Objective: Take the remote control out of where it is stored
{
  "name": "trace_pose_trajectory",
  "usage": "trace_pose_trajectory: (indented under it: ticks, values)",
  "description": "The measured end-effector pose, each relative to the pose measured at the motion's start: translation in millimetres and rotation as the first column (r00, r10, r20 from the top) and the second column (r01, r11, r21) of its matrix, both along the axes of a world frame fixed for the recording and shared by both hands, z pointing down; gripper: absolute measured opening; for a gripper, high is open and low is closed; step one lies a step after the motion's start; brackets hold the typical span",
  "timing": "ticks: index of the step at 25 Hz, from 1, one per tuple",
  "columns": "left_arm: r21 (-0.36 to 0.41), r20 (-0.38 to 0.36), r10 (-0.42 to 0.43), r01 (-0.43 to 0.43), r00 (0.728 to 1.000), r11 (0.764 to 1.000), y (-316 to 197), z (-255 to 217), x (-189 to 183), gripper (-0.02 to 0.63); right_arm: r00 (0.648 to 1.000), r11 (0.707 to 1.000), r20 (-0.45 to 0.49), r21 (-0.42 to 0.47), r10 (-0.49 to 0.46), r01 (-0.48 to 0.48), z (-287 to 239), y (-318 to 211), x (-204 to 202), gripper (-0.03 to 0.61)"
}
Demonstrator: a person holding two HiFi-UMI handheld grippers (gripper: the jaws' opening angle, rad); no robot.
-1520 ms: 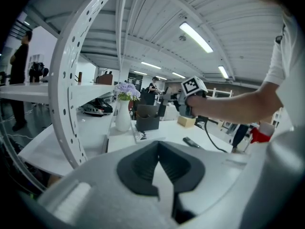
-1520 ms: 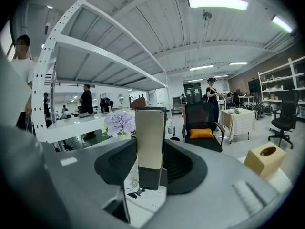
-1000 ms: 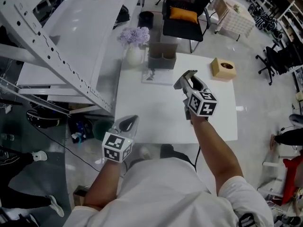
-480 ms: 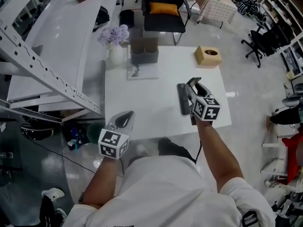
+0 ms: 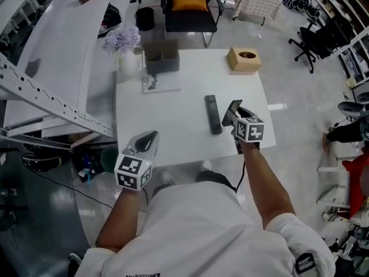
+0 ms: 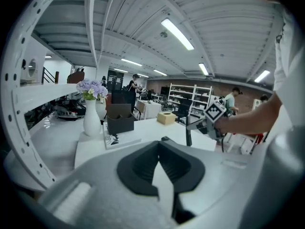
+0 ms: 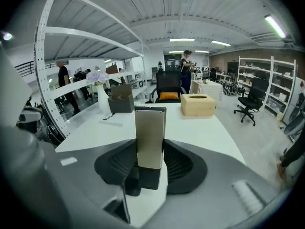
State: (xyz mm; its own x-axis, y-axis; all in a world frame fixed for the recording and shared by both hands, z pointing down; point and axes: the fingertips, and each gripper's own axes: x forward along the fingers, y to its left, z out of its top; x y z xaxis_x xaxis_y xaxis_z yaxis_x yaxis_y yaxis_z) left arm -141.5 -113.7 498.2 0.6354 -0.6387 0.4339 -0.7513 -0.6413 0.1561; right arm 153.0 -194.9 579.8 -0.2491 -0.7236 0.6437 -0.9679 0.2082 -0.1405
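Observation:
The dark remote control (image 5: pixel 213 114) is over the white table (image 5: pixel 173 131), right of its middle, with my right gripper (image 5: pixel 229 113) shut on it. In the right gripper view the remote (image 7: pixel 150 135) stands upright between the pads, a pale face above a dark end. From the left gripper view the remote (image 6: pixel 188 135) hangs as a thin dark strip down to the tabletop. The dark grey holder box (image 5: pixel 161 56) stands at the table's far edge. My left gripper (image 5: pixel 150 137) hovers off the near left corner, its jaws closed with nothing between them.
A vase of purple flowers (image 5: pixel 123 45) stands left of the holder, with a flat booklet (image 5: pixel 159 83) in front of it. A wooden tissue box (image 5: pixel 243 59) sits at the far right corner. A black chair with an orange cushion (image 5: pixel 187 7) stands behind the table, and white shelving (image 5: pixel 52 68) runs along the left.
My right gripper has carried the remote away from the holder, toward the near right of the table and lower. The left gripper has drifted a little along the near edge.

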Motion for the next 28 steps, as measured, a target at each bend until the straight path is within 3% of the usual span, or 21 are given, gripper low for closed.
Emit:
trace_pose_trajectory:
  ticks: [4, 9, 15, 18, 28]
  values:
    - [-0.013, 0.005, -0.016, 0.016, 1.0, 1.0, -3.2, 1.4, 16.8, 0.0, 0.999, 0.993, -0.006, -0.115, -0.037, 0.036, 25.8, 1.0, 8.7, 0.181]
    - [-0.011, 0.0, -0.019, 0.019, 1.0, 1.0, -7.7, -0.6, 42.9, 0.0, 0.999, 0.987, 0.021, -0.154, -0.047, 0.049, 40.6, -16.3, 16.8, 0.181]
    - [-0.024, 0.008, -0.042, 0.042, 0.999, 0.999, -8.7, -1.0, 58.3, 0.0, 0.995, 0.963, 0.094, -0.264, -0.019, 0.044, 73.6, -38.0, 19.2, 0.176]
    - [-0.021, 0.015, -0.055, 0.056, 0.998, 0.998, -9.5, -3.4, 61.6, 0.0, 0.99, 0.947, 0.138, -0.322, 0.037, 0.01, 91.6, -42.0, 24.6, 0.175]
    - [-0.027, 0.033, -0.11, 0.111, 0.993, 0.993, -8.9, -2.3, 59.3, 0.0, 0.986, 0.931, 0.147, -0.364, 0.075, -0.016, 108.6, -48.3, 30.0, 0.173]
